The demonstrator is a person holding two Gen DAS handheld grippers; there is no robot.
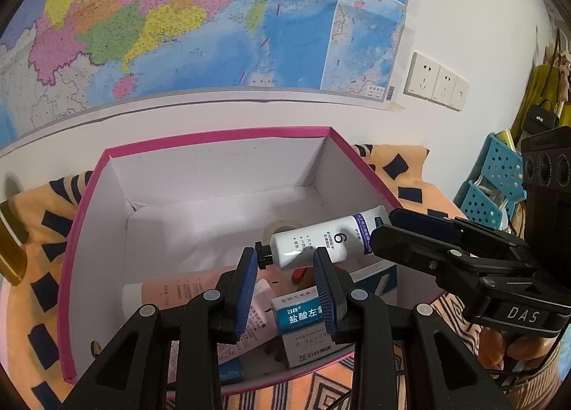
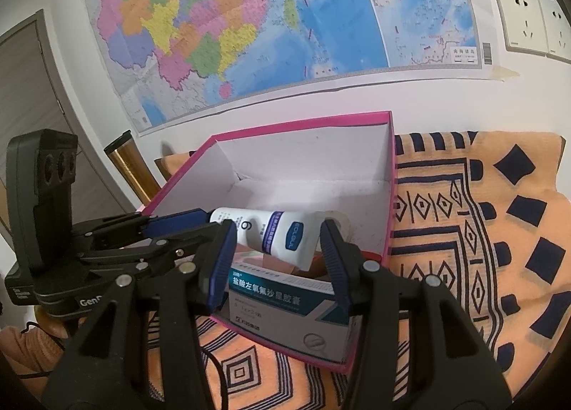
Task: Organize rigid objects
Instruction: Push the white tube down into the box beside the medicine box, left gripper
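Observation:
A pink-rimmed box (image 1: 92, 174) with a white inside stands on the orange patterned cloth; it also shows in the right wrist view (image 2: 389, 174). A white tube with a black cap and a "6" (image 1: 321, 242) lies in the box, also seen in the right wrist view (image 2: 271, 231). My left gripper (image 1: 285, 288) is open above the box's near end, fingers either side of the tube's cap end. My right gripper (image 2: 278, 260) is open around the tube's flat end. In the box also lie a blue-and-white medicine carton (image 1: 303, 328), a pink tube (image 1: 178, 294) and a larger carton (image 2: 285, 313).
A roll of tape (image 2: 339, 219) lies in the box behind the tube. A map covers the wall (image 1: 214, 17) behind the box. Wall sockets (image 1: 435, 81) sit to the right. Blue baskets (image 1: 496, 178) stand at far right. A gold cylinder (image 2: 128, 167) stands left of the box.

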